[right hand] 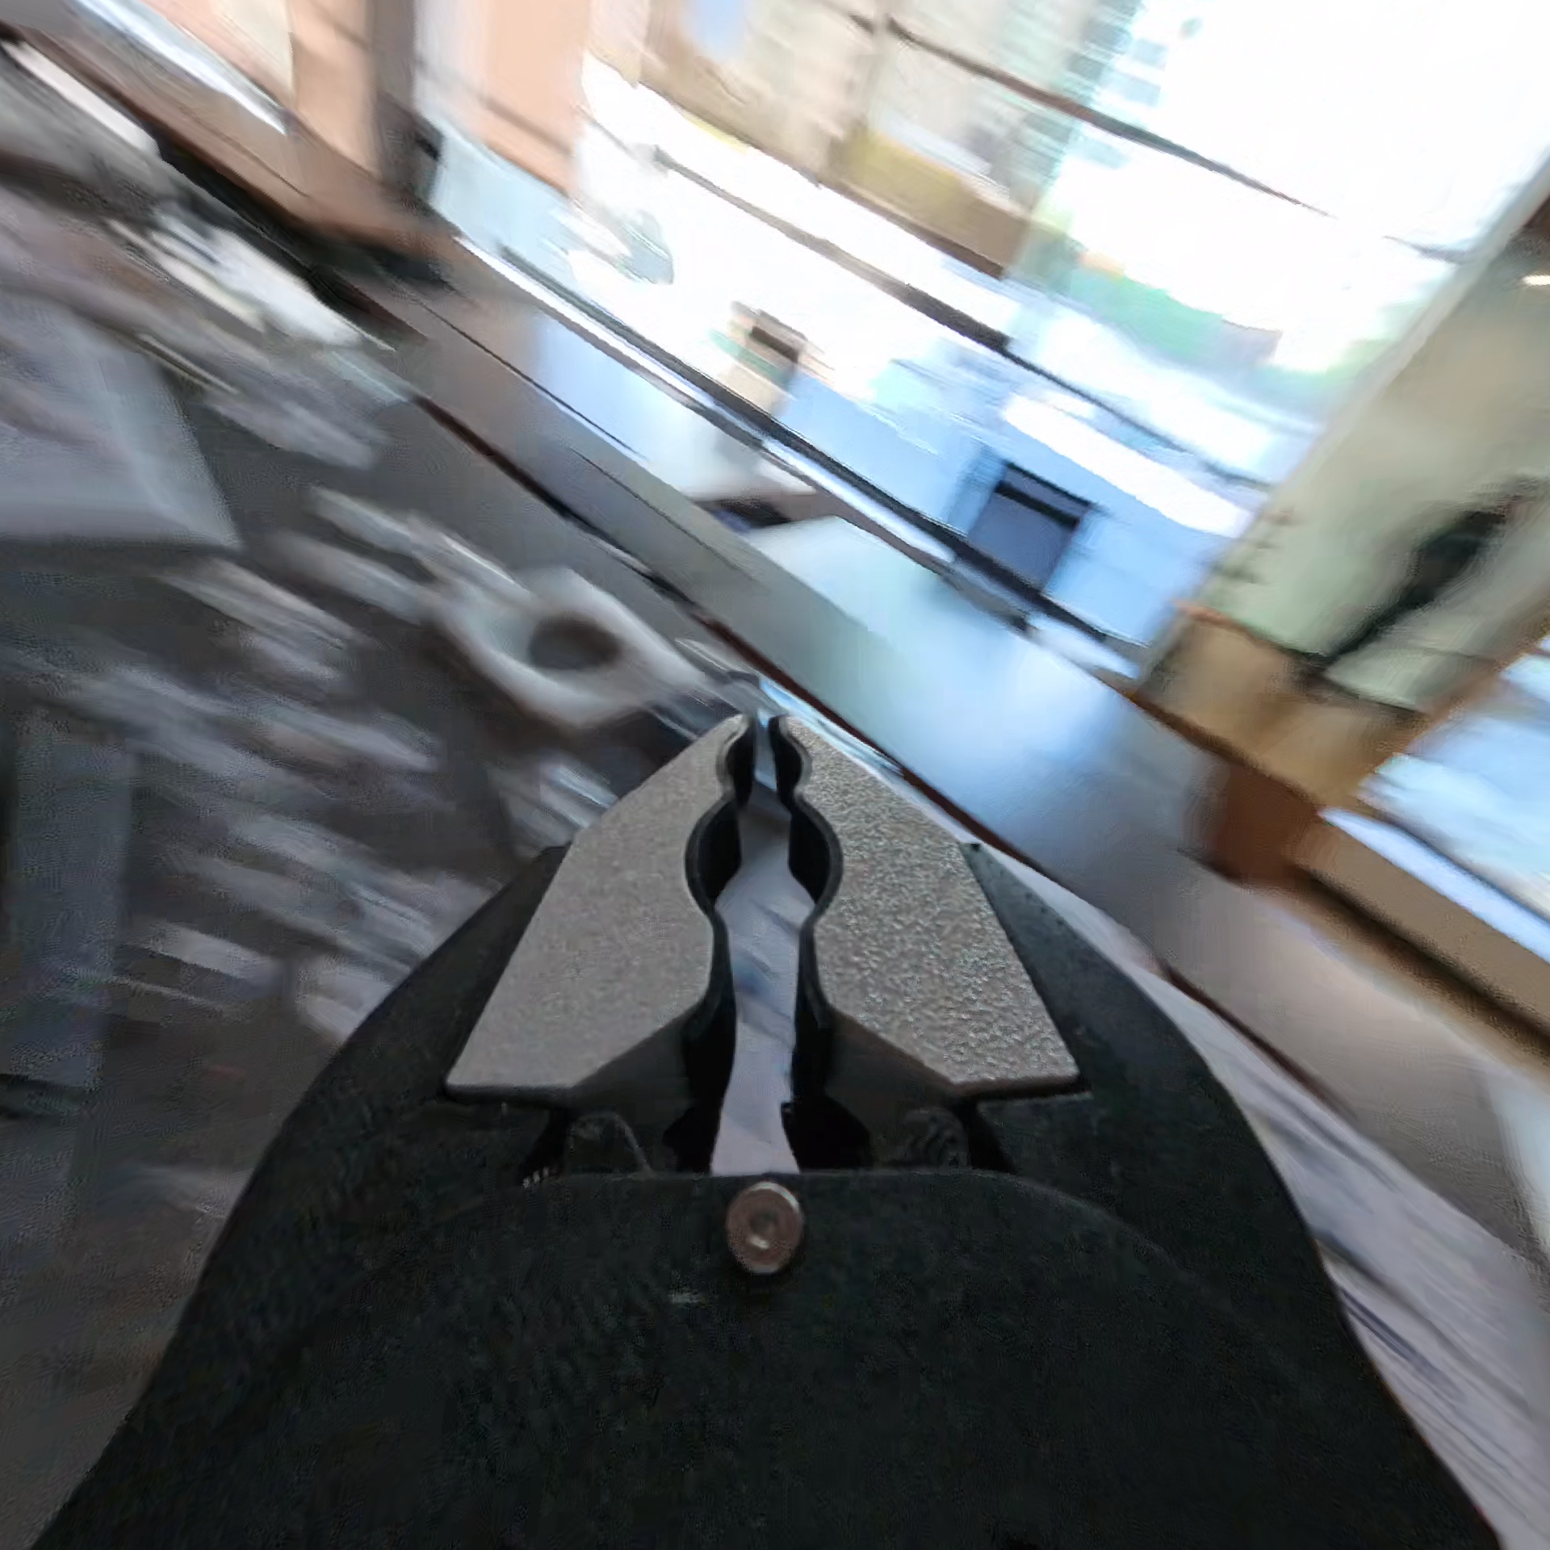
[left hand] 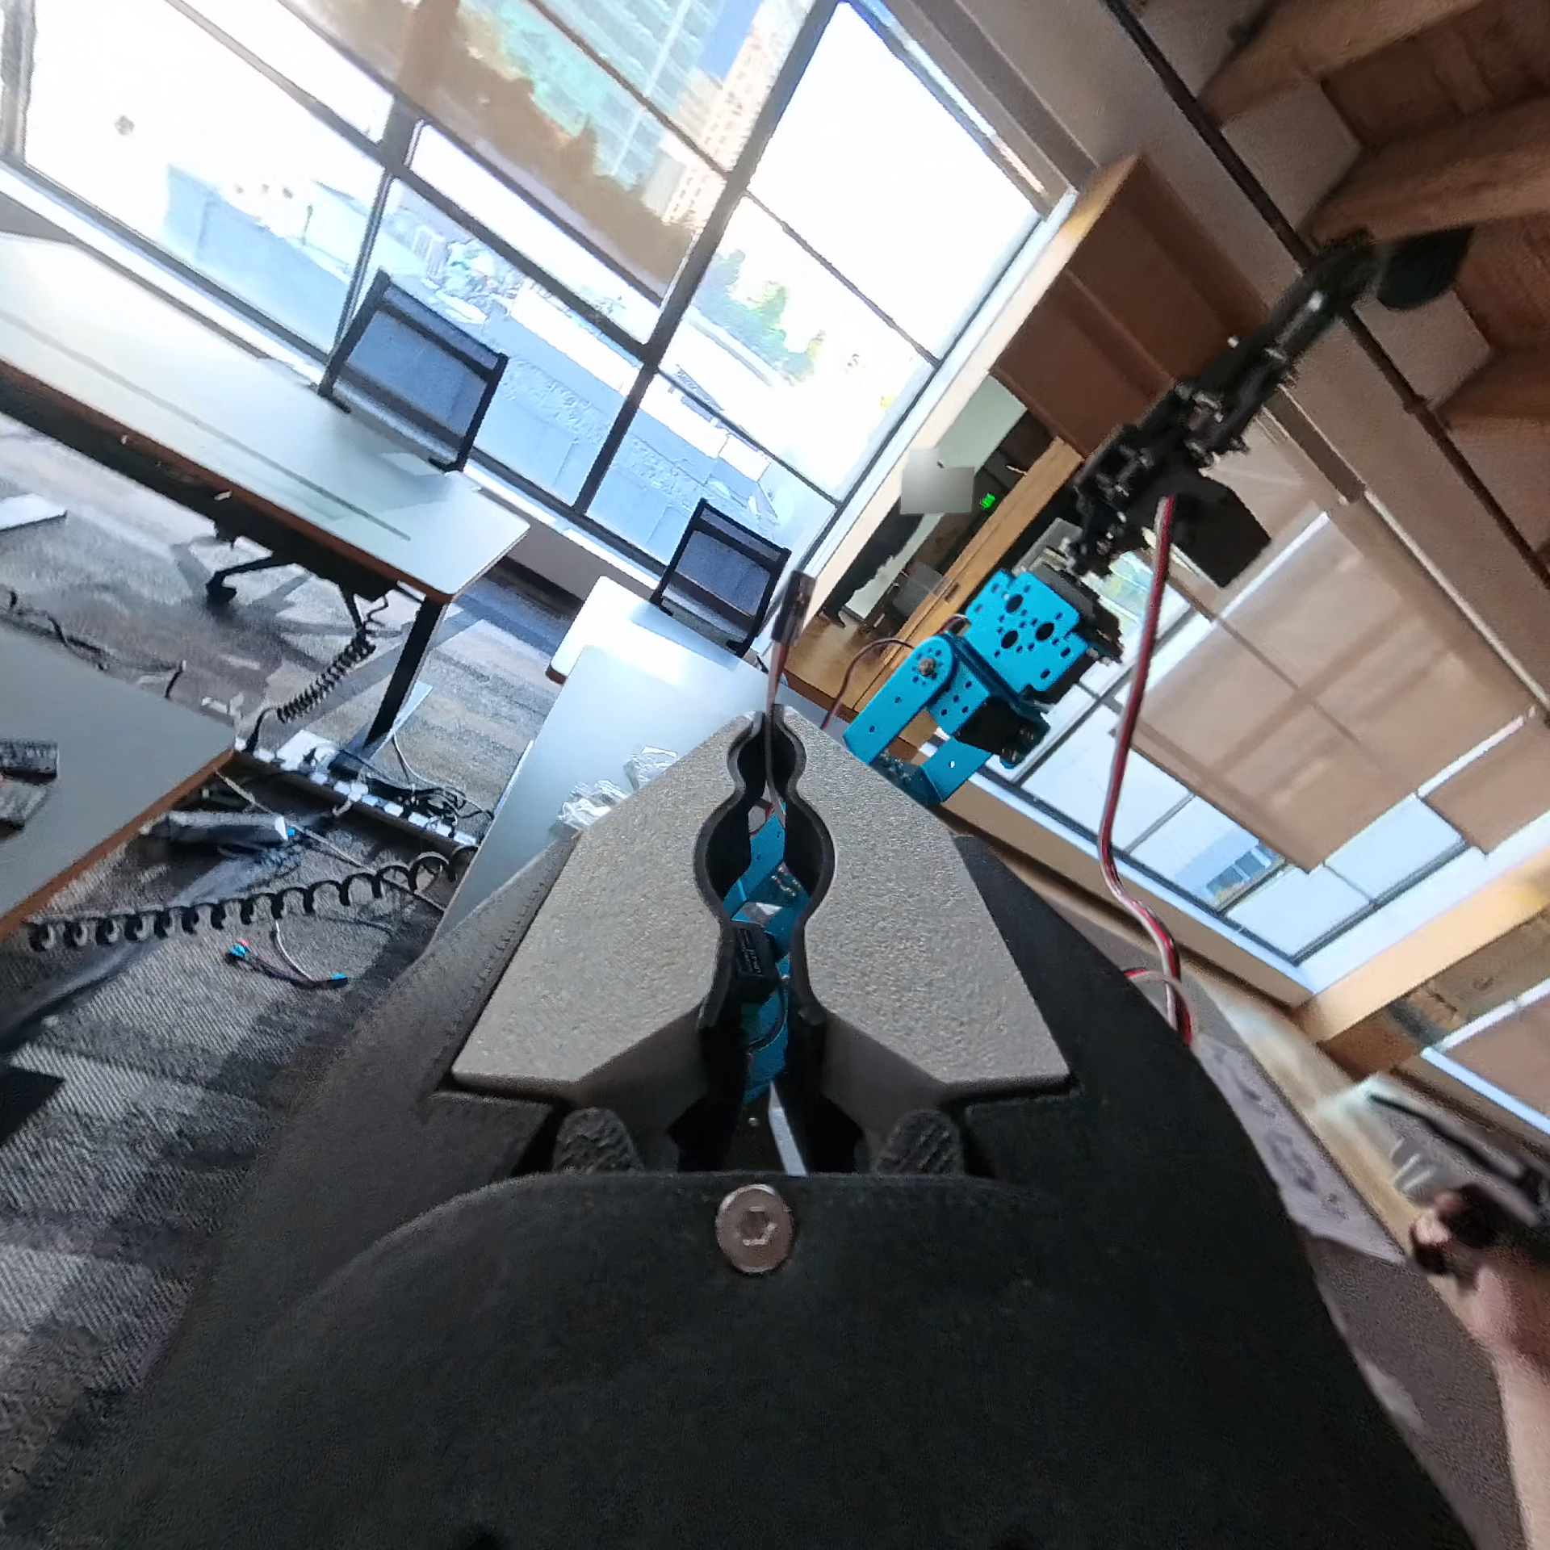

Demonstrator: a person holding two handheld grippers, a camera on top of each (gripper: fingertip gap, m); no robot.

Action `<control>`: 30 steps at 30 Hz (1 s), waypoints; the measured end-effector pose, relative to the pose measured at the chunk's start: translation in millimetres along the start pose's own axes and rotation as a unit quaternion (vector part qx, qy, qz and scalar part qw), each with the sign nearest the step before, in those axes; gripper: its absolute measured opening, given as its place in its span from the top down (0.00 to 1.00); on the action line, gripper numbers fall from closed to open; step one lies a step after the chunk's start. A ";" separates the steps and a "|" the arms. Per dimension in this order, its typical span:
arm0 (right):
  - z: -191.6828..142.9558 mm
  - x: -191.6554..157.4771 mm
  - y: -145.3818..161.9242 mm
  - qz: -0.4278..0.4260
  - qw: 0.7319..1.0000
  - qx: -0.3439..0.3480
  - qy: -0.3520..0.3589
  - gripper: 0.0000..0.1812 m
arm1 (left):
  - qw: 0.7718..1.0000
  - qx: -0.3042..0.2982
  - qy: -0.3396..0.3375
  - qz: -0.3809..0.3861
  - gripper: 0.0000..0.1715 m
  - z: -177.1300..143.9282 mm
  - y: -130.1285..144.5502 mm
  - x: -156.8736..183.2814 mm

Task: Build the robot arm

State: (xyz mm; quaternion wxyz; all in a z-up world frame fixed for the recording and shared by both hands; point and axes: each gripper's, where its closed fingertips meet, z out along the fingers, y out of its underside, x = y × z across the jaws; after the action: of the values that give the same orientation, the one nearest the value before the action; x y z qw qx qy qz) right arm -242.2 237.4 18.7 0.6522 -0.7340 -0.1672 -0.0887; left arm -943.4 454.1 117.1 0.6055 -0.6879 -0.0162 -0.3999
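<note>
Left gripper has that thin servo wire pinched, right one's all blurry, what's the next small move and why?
Probably hold the left gripper steady and slow the right gripper first. The left one is shut on the thin servo wire, whose black connector sticks up past its tips, beside the blue servo-bracket arm. The right wrist view is smeared and that gripper looks shut on nothing.

Right gripper [right hand: 761, 728] tilted over a dark tabletop [right hand: 964, 696], everything behind it smeared with blur.

Its grey fingers [right hand: 621, 923] sit nearly together, a thin gap between them and nothing gripped. A pale block with a round hole [right hand: 570, 650] lies just beyond the tips; bright windows [right hand: 1174, 210] fill the far side.
</note>
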 end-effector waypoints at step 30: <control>36.9 -284.0 -109.3 0.106 0.994 0.003 -0.013 0.96 | 0.959 -0.021 0.077 0.273 1.00 -34.4 52.0 -26.6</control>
State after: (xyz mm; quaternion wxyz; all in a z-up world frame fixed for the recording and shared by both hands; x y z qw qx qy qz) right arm -548.6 247.1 16.3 0.6575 -0.7471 -0.0969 -0.0088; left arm -953.4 423.4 57.5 0.6768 -0.6455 0.2273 -0.2711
